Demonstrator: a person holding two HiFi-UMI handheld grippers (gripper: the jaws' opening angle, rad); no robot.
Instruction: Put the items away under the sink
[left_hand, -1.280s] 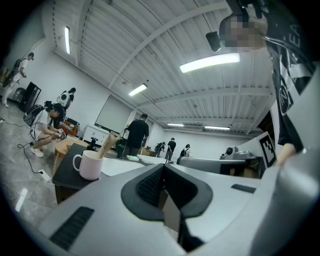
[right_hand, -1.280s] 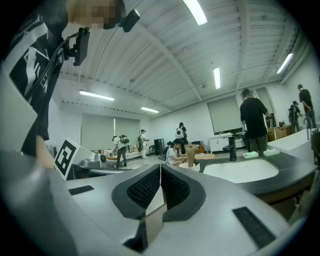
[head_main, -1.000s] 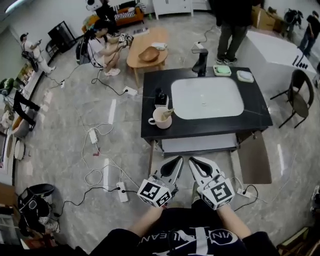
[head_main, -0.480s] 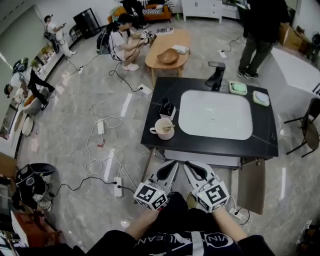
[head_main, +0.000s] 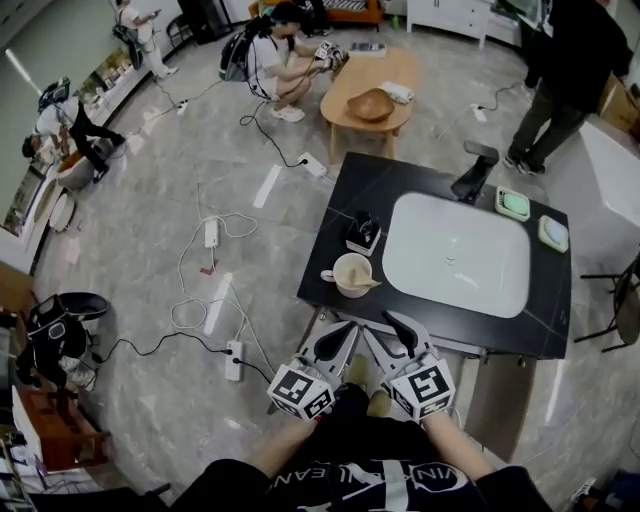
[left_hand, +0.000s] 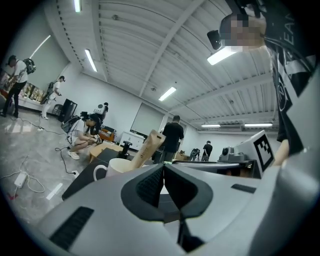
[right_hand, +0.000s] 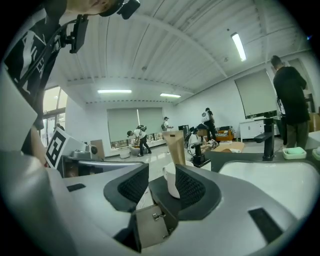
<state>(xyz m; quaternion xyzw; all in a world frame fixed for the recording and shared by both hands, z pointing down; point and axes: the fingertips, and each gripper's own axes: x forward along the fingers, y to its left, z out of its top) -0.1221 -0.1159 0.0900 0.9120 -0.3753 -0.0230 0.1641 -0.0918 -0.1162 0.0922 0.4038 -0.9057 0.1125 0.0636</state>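
A cream mug (head_main: 350, 275) holding a tan tube (head_main: 368, 283) stands at the front left of the black sink counter (head_main: 330, 268). A small black item (head_main: 362, 232) sits just behind it. My left gripper (head_main: 350, 330) hangs below the counter's front edge, jaws pressed together on nothing. In the left gripper view that gripper (left_hand: 163, 169) points toward the mug (left_hand: 111, 168) and tube (left_hand: 145, 147). My right gripper (head_main: 393, 322) is beside it, open and empty. In the right gripper view, the mug (right_hand: 171, 184) shows through the gap of the right gripper (right_hand: 161, 171).
A white basin (head_main: 458, 255), black faucet (head_main: 473, 170) and two green soap dishes (head_main: 512, 204) fill the counter. A brown cabinet door (head_main: 498, 398) stands open under the counter. Cables and power strips (head_main: 234, 360) lie on the floor to the left. People stand and crouch beyond.
The head view has swung so the counter now sits further right and tilted. Both grippers stay close together in front of my body, below the counter's front edge.
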